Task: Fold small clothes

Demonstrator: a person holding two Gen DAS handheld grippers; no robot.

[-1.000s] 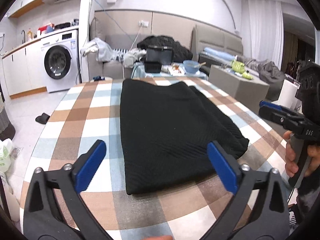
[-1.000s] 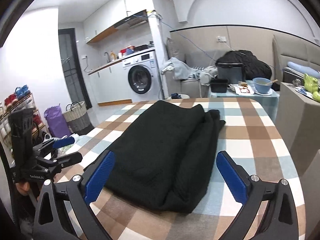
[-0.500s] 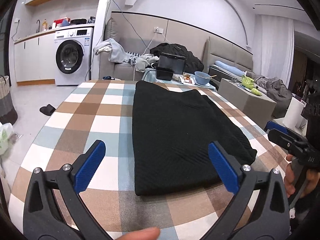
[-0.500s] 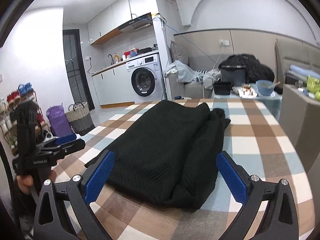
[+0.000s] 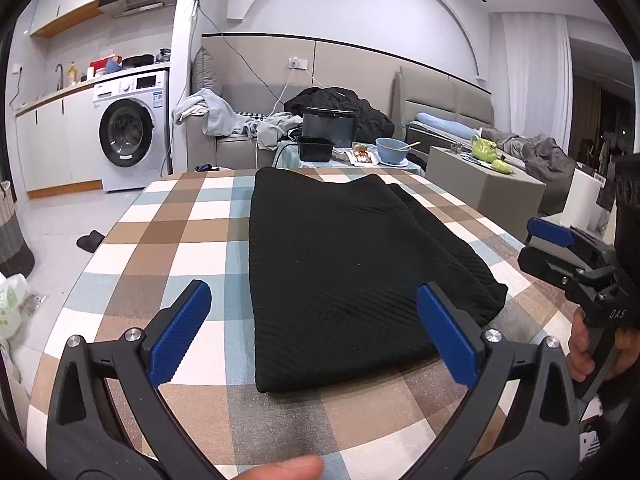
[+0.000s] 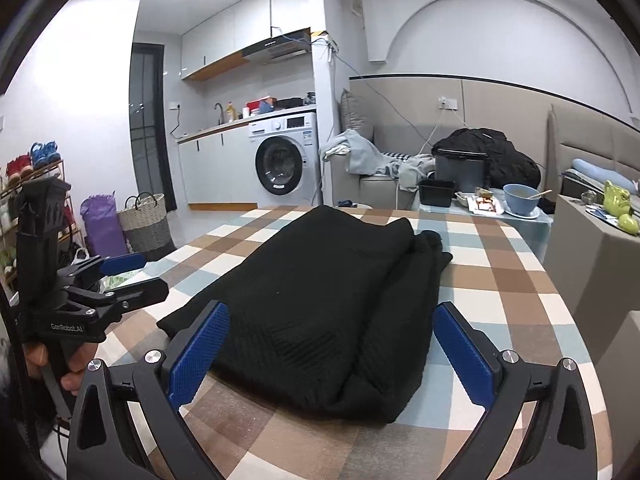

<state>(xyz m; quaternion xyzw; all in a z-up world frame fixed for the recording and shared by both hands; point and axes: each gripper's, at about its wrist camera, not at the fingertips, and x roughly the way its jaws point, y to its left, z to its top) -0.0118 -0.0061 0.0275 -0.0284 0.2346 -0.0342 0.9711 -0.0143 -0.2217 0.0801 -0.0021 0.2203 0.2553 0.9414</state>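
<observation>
your jaws are spread wide on both the left gripper (image 5: 314,330) and right gripper (image 6: 330,350), holding nothing; the folded black garment (image 5: 340,264) lies ahead between them on the checkered table (image 5: 168,236).

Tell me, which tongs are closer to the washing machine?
Left. The left tongs sit at the black cloth's near edge on the washing machine's side; the right tongs sit at its opposite corner, farther off.
</observation>
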